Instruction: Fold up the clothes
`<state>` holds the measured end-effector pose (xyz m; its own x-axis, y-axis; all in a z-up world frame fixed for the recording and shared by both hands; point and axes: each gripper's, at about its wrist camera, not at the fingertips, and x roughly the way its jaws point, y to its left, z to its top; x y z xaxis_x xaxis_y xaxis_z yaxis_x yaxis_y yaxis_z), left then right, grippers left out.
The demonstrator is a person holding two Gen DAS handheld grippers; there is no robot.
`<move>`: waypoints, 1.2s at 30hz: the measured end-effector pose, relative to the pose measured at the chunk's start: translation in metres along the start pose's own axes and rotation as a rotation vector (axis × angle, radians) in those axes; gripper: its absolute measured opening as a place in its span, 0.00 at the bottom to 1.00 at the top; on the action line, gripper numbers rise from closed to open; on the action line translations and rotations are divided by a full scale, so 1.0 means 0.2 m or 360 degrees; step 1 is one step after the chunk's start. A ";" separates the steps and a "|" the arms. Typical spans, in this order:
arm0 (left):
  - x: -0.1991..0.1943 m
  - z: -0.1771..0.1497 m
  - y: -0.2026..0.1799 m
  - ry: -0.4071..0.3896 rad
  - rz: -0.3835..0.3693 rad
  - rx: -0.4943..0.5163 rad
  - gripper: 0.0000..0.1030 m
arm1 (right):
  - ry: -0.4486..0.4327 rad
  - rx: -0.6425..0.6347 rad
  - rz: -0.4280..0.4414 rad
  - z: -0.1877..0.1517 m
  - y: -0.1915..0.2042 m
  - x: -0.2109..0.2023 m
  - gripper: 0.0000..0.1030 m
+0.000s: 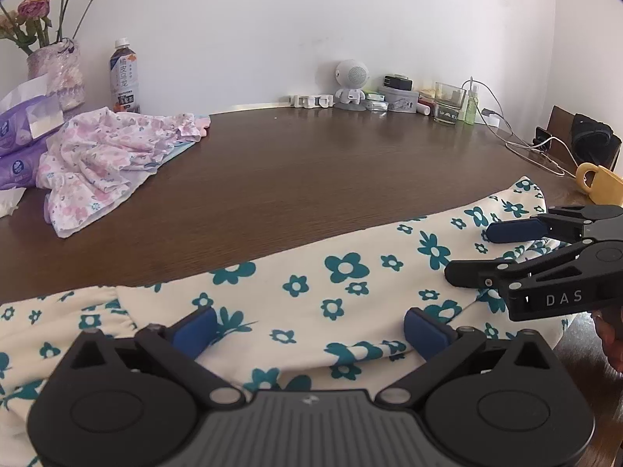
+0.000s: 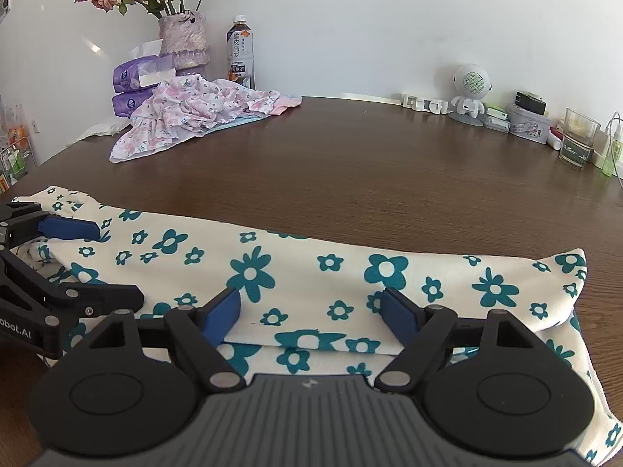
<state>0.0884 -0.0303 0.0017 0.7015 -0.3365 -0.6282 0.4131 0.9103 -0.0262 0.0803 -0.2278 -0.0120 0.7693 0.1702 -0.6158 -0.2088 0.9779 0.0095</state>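
A cream garment with teal flowers lies spread along the near edge of the brown table, with a folded layer on top. My left gripper stands open just above the cloth, nothing between its blue pads. My right gripper is open too, over the folded edge. Each gripper shows in the other's view: the right one at the garment's right end, the left one at its left end, both with fingers apart.
A crumpled pink floral garment lies at the back left beside purple tissue packs, a vase of flowers and a bottle. Small items, a glass, cables and a yellow mug line the back right.
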 end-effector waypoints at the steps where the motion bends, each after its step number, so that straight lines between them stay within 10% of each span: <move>1: 0.00 0.00 0.00 0.0001 0.0003 0.0004 1.00 | 0.0001 -0.0001 0.0000 0.00 0.00 0.00 0.79; 15: 0.00 0.00 0.00 -0.0001 0.0000 0.0002 1.00 | 0.0016 0.0051 -0.0068 0.00 -0.01 0.00 0.91; 20: -0.04 0.00 0.03 -0.0043 -0.0022 -0.0062 0.92 | -0.0089 0.0021 -0.0060 -0.01 0.03 -0.06 0.70; 27: -0.21 -0.04 0.05 -0.0133 -0.0001 0.0004 0.47 | -0.0080 -0.0104 0.0056 -0.03 0.15 -0.10 0.31; 36: -0.22 -0.11 0.07 -0.0123 0.0068 0.0018 0.38 | -0.0067 -0.0122 0.0002 -0.04 0.18 -0.10 0.31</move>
<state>0.0503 0.0031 0.0122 0.7612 -0.3154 -0.5666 0.3881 0.9216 0.0084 0.0525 -0.1978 -0.0047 0.7934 0.1782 -0.5820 -0.2544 0.9658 -0.0510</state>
